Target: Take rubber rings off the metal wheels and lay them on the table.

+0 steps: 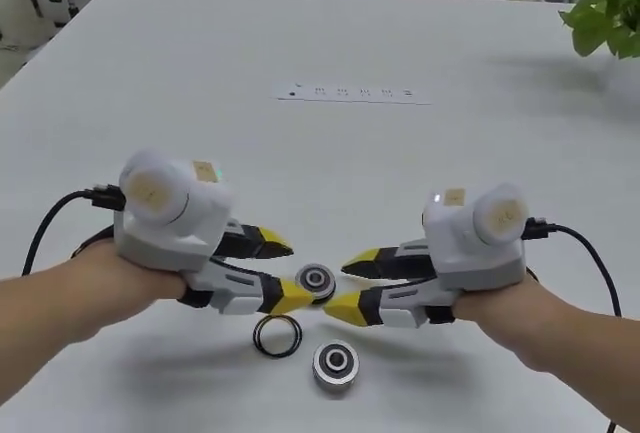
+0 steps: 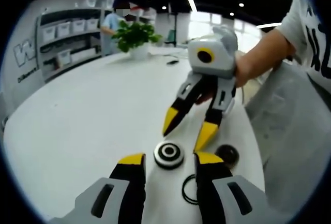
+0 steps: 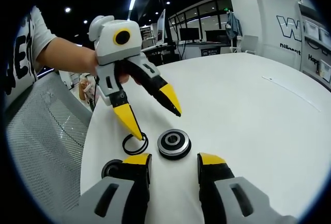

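Near the front edge of the white worktop, a metal wheel is seen lying flat between the two grippers, which are pointed at each other from either side. The left gripper is held with its jaws apart. Its lower yellow tip is seen just beside the wheel, though whether it is touching cannot be told. The right gripper is likewise held with its jaws spread and nothing between them, its tips just short of the wheel. In both gripper views the wheel is framed just ahead of the gap between that view's own jaws. Just in front of this wheel, toward the person, black rubber rings are found flat on the worktop, seemingly two lying one over the other. A second metal wheel is laid flat just beside the rings, on the right gripper's side. Further back, a thin white strip with small marks is seen on the worktop, and a leafy plant is placed at the far right corner.
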The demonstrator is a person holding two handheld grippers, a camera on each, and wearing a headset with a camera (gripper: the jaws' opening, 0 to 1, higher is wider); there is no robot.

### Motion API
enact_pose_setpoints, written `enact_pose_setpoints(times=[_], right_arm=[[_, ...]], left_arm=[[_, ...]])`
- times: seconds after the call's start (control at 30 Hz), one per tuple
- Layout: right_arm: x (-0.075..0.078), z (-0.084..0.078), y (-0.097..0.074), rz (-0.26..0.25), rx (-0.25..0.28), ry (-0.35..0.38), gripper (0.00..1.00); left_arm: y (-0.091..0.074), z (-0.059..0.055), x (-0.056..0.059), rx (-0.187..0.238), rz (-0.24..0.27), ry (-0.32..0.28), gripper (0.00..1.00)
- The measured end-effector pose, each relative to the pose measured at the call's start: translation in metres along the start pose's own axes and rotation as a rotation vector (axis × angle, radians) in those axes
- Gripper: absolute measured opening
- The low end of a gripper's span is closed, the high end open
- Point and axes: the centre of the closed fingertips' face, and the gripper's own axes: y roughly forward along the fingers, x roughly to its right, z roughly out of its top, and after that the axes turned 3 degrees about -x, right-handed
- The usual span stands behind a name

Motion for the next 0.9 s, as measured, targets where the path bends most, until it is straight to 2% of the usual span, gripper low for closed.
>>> enact_pose_setpoints(times=[0.37,0.47,0.7,0.87,0.9], right_arm=[[-0.002,0.000,0.001,0.004,0.002,0.002,0.33],[-0.002,0.000,0.001,0.006,0.001,0.002,0.33],[-0.002,-0.001,0.001,0.007,0.003,0.008,0.33],[-0.002,-0.001,0.001,0.005,0.006,0.010,0.32],[-0.002,-0.001,0.001,0.004,0.008,0.010,0.32]], left_arm=[[0.010,0.002,-0.002,-0.014,-0.016,0.011,0.27],[0.013,0.000,-0.002,-0.029,-0.017,0.029,0.22],[0.020,-0.004,-0.003,-0.045,-0.012,0.031,0.19],[0.019,-0.003,-0.004,-0.036,-0.007,0.028,0.17],[0.019,-0.004,-0.003,-0.036,-0.003,0.044,0.16]])
